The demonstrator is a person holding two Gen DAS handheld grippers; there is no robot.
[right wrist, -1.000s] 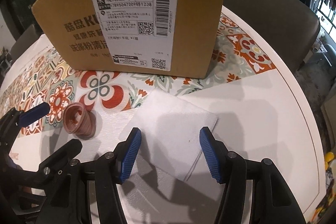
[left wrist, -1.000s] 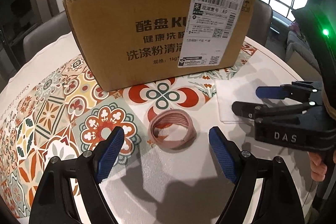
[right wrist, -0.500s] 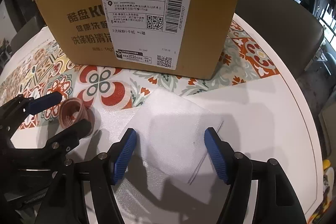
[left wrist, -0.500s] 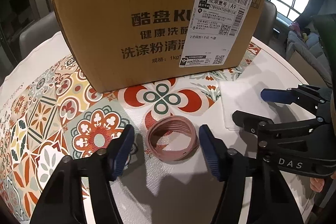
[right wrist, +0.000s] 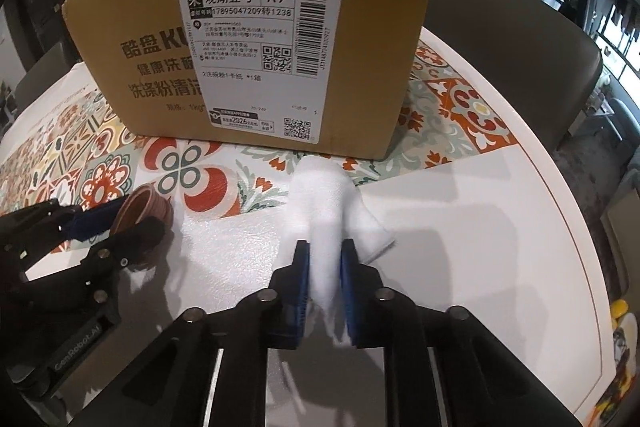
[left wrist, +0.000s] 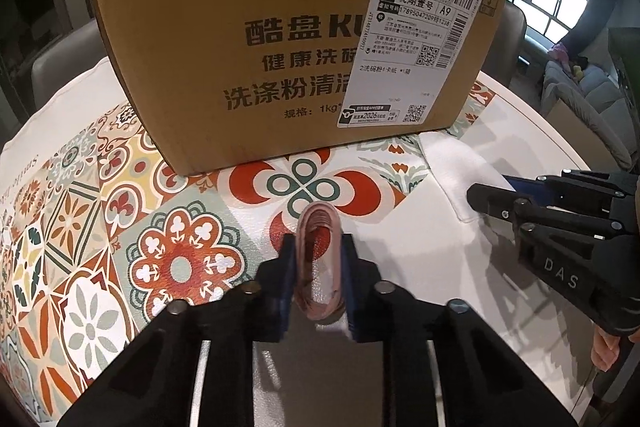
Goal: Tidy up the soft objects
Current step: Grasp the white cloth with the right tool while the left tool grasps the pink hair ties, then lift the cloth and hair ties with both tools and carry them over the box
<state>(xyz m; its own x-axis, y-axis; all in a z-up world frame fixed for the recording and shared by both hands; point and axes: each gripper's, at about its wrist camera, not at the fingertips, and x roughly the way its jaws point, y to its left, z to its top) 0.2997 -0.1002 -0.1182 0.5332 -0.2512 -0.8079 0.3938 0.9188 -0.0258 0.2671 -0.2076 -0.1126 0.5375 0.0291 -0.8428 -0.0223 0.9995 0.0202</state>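
Observation:
A pink ribbed soft ring (left wrist: 320, 227) lies on the white table, squashed flat between the blue pads of my left gripper (left wrist: 318, 247), whose jaws are closing on it. In the right wrist view the same ring (right wrist: 140, 203) shows at the left, inside the left gripper (right wrist: 134, 223). A white cloth (right wrist: 324, 195) is bunched up in front of the box, and my right gripper (right wrist: 324, 251) is closing with its pads pinching it. From the left wrist view the right gripper (left wrist: 490, 189) sits at the right over the cloth (left wrist: 452, 167).
A brown cardboard box (left wrist: 280, 47) with a white shipping label (right wrist: 260, 27) stands close behind both objects. A patterned tile mat (left wrist: 100, 227) covers the table's left and far side. Grey chairs (right wrist: 500, 47) stand beyond the round table edge (right wrist: 580, 267). A person's fingers (left wrist: 604, 351) hold the right gripper.
Both grippers went from wide open to closed. The left one squeezed the pink ring flat; the right one gathered the flat white cloth into a bunch between its pads.

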